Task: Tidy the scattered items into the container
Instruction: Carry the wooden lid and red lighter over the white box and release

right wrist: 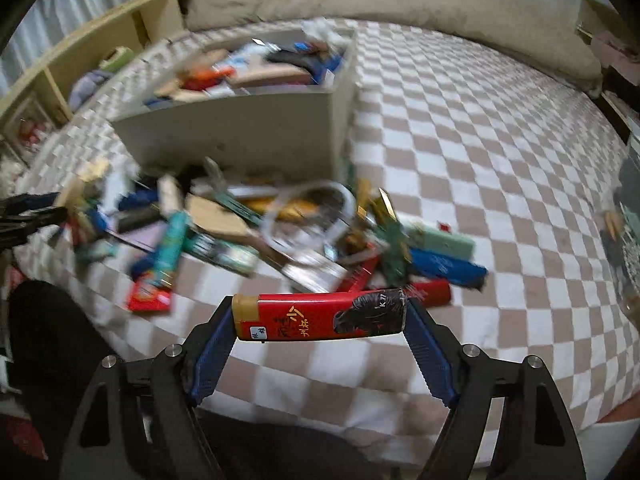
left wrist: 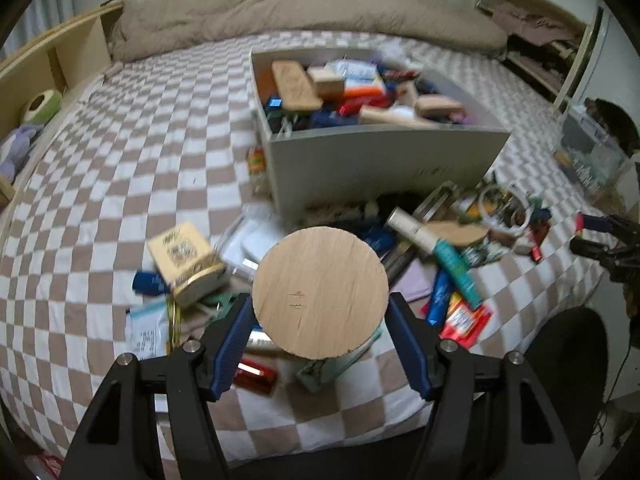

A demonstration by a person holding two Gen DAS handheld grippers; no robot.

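Note:
My left gripper point(left wrist: 320, 312) is shut on a round wooden disc point(left wrist: 320, 292) and holds it above the scattered pile. My right gripper point(right wrist: 320, 316) is shut on a red packet point(right wrist: 320, 316) with a gold end and a black patch, held crosswise above the bed's front edge. The grey container point(left wrist: 380, 160) stands on the checked bed, full of mixed items; it also shows in the right wrist view point(right wrist: 240, 136). Scattered items lie in front of it: a teal tube point(left wrist: 456, 264), a gold box point(left wrist: 184, 260), a white ring point(right wrist: 308, 216), a blue packet point(right wrist: 444, 266).
The checked bedspread point(left wrist: 140, 140) covers the bed, with a beige duvet point(left wrist: 280, 12) rolled along the far side. A wooden shelf point(left wrist: 52, 52) runs along the left. The right gripper shows at the right edge of the left wrist view point(left wrist: 600, 240).

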